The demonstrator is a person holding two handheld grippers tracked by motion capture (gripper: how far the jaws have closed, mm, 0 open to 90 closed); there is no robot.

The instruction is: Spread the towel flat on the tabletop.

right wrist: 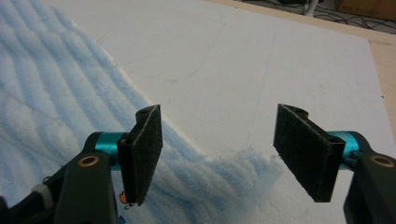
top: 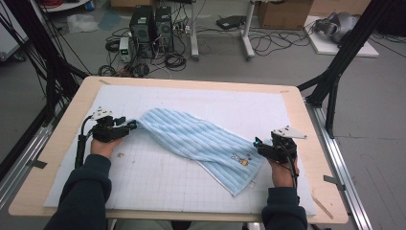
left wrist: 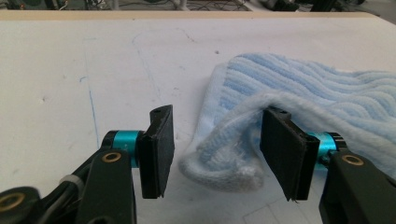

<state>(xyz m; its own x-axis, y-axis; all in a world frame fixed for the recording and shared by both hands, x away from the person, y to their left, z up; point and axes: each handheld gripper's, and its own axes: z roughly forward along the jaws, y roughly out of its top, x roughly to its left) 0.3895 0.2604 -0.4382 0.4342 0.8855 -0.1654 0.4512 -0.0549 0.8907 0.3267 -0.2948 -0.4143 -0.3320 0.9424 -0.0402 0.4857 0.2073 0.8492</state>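
Both forearms enter from the near edge of the table, sleeved in dark blue, each hand wrapped around a gripper and held low over the white gridded mat. The left hand rests near the left edge of the mat, wrist roughly straight, with the left gripper pointing level toward the right along the surface; its cable trails back beside the forearm and a grey three-cornered plate sits on top. The right hand sits near the right edge of the mat, and the right gripper points left and slightly away from the person, also carrying a grey plate. The light blue striped towel lies slack and rumpled on the mat, running diagonally between the two grippers, its far-left end at the left gripper and its near-right end, with a small embroidered motif, at the right gripper. In the left gripper view the jaws stand apart with the rolled towel corner lying between them; the fabric drapes against the right-hand pad, but nothing is pinched. In the right gripper view the jaws stand wide apart over a frayed towel corner, which lies flat on the mat below them, unclamped.
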